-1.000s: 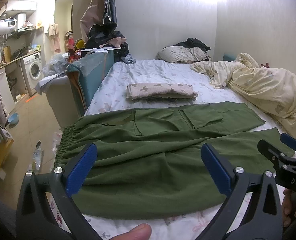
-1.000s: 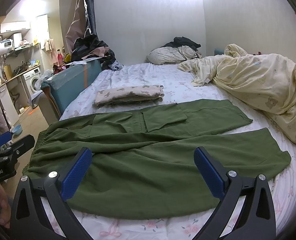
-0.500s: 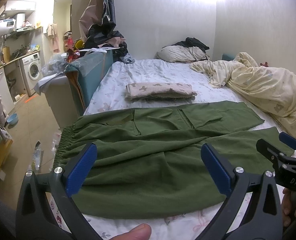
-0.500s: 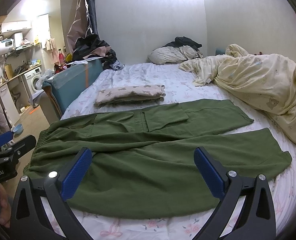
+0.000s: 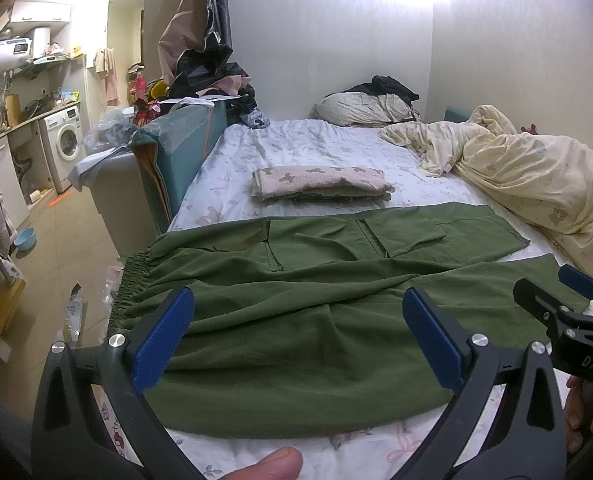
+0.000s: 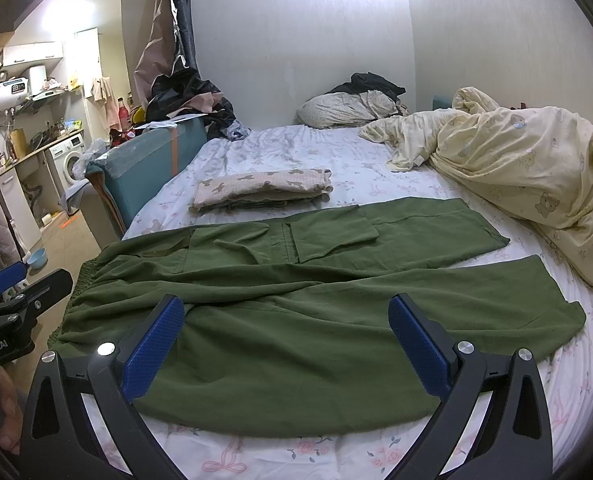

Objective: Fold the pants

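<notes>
Green pants (image 5: 304, 300) lie spread flat across the bed, elastic waistband at the left bed edge, two legs running to the right; they also show in the right wrist view (image 6: 316, 304). My left gripper (image 5: 296, 336) is open and empty, held above the near edge of the pants. My right gripper (image 6: 286, 340) is open and empty, also above the near edge. The right gripper shows at the right of the left wrist view (image 5: 568, 300); the left gripper shows at the left of the right wrist view (image 6: 12, 292).
A folded patterned cloth (image 5: 320, 184) lies on the floral bed sheet (image 5: 296, 144) behind the pants. A crumpled yellow duvet (image 6: 528, 176) fills the right side. A pillow (image 5: 360, 108) is at the head. A teal board (image 5: 176, 152) and clutter stand left.
</notes>
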### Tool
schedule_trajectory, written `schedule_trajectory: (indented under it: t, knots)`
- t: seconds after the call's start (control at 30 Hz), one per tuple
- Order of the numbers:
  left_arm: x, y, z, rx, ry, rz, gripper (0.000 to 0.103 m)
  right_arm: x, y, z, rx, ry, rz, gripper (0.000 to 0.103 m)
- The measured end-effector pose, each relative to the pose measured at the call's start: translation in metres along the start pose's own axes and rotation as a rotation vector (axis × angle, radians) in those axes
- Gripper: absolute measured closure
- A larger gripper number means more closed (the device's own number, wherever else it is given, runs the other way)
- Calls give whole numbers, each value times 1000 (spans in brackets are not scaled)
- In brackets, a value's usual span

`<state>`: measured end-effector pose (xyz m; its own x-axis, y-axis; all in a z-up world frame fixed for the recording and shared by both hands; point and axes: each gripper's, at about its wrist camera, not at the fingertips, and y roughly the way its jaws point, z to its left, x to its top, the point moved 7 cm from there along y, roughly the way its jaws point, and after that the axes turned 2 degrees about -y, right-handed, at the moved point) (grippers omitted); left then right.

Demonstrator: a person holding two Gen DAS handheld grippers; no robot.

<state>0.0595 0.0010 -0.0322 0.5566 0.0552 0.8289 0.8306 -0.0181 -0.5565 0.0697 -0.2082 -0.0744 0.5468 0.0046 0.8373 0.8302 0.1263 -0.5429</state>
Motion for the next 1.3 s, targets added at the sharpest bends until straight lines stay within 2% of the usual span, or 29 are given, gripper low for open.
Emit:
schedule_trajectory:
  t: [0.57, 0.93, 1.3]
  knots:
    - [1, 0, 0, 0, 1, -4, 1, 0, 1, 5, 7, 0, 0, 0]
    - [13, 1, 0, -2, 2, -14, 1, -1, 1, 7, 5, -2, 3, 0]
    - [4, 1, 2, 4, 8, -13, 1, -2, 1, 8, 12, 1, 5, 0]
